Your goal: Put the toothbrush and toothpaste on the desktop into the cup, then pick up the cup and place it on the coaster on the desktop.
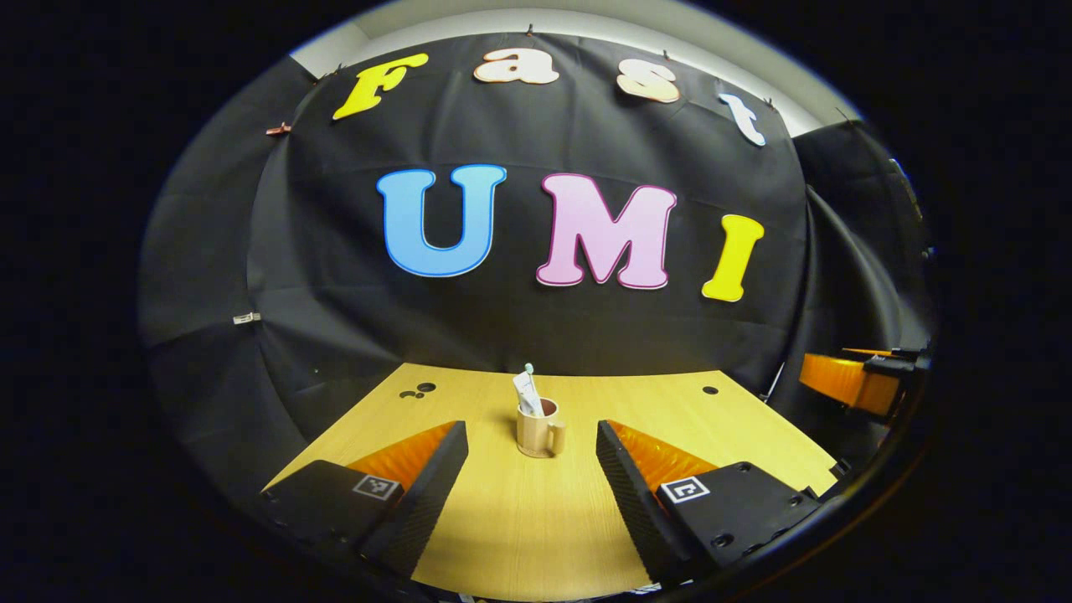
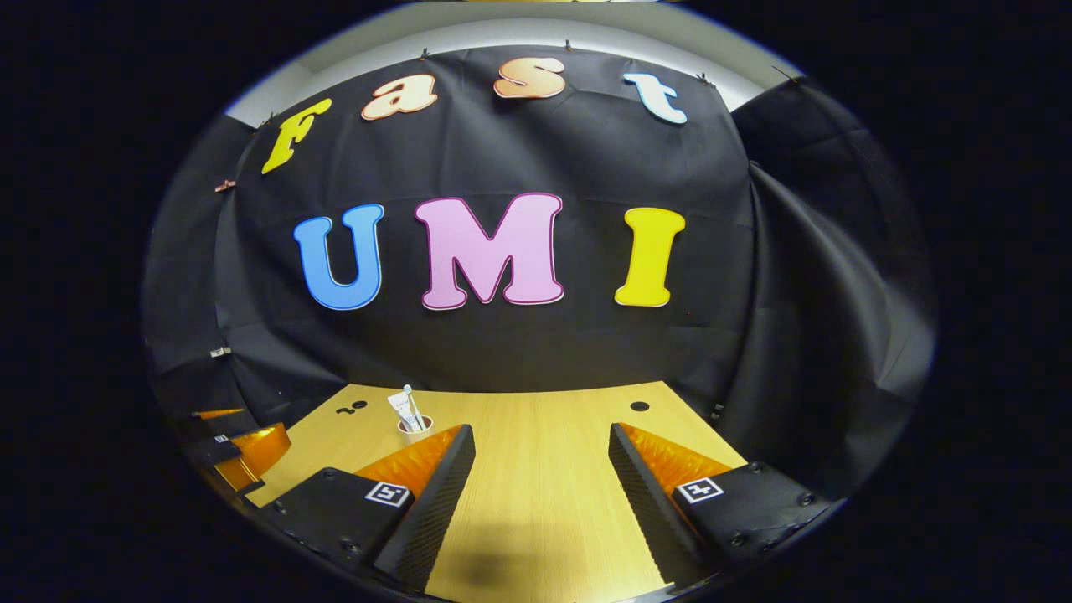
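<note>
Both grippers are seen with their fingers spread wide and nothing held between them. In the left gripper view, the left gripper (image 1: 529,456) is held low over the light wooden desktop (image 1: 536,519), and the tan ceramic cup with a side handle (image 1: 538,434) stands upright on the wood between and just beyond its fingertips, touched by neither finger. Its handle is turned toward the right of that view. A white toothpaste tube (image 1: 527,394) and a slim toothbrush with a pale head (image 1: 528,369) are seen standing in the cup, leaning slightly left above the rim. Bare wood is shown on every side of the cup; the desktop's far edge lies well behind it against the black cloth wall (image 1: 536,318), and small dark round holes (image 1: 416,390) are seen near the far corners.

In the right gripper view, the right gripper (image 2: 543,456) is held over bare wood, well apart from the cup (image 2: 415,428), which is seen far to the left, partly hidden behind the tip of its left finger. The left gripper (image 2: 239,452) is seen at the left edge there, and the right gripper (image 1: 863,381) at the right edge of the left gripper view.

No coaster can be made out under the cup.
</note>
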